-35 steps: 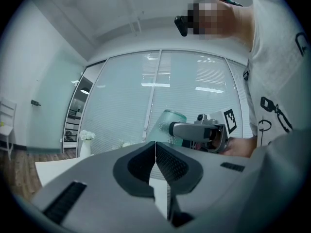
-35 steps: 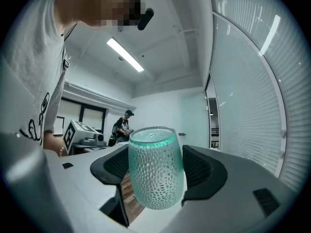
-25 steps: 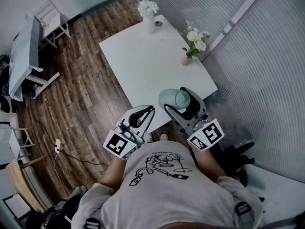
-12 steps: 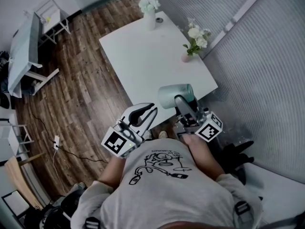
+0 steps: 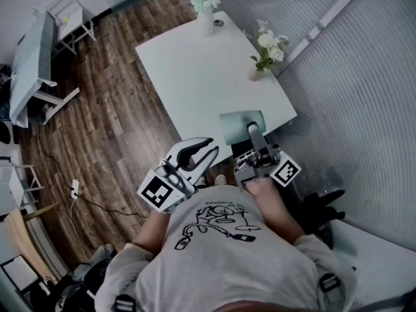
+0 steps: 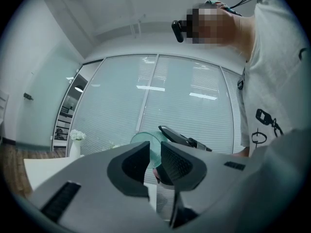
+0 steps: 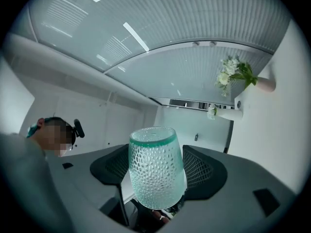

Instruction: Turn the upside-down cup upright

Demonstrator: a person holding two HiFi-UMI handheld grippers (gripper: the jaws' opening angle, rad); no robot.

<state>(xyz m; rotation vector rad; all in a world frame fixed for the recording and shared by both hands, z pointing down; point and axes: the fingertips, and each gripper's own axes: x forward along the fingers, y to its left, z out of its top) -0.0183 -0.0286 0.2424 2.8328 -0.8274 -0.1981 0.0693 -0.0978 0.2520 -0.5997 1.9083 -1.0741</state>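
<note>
A pale green dimpled glass cup (image 7: 156, 169) sits between the pads of my right gripper (image 7: 156, 178), which is shut on its lower body. The cup's thick rim points away along the jaws. In the head view the cup (image 5: 240, 126) hangs over the near edge of the white table (image 5: 195, 77), just ahead of the right gripper (image 5: 252, 134). My left gripper (image 5: 209, 148) hovers to the cup's left, off the table edge. Its jaws have just been opening and stand slightly apart with nothing between them. From the left gripper (image 6: 154, 154), the cup (image 6: 145, 141) shows just beyond the jaws.
At the table's far end stands a white vase of white flowers (image 5: 204, 13), and a small pink vase of flowers (image 5: 262, 56) is by the right edge. A ribbed glass wall (image 5: 338, 77) runs along the right. A second table (image 5: 29, 64) stands on the wood floor at left.
The right gripper has rolled with the cup, so the cup now shows its side instead of its round end. The left gripper's jaws have parted a little.
</note>
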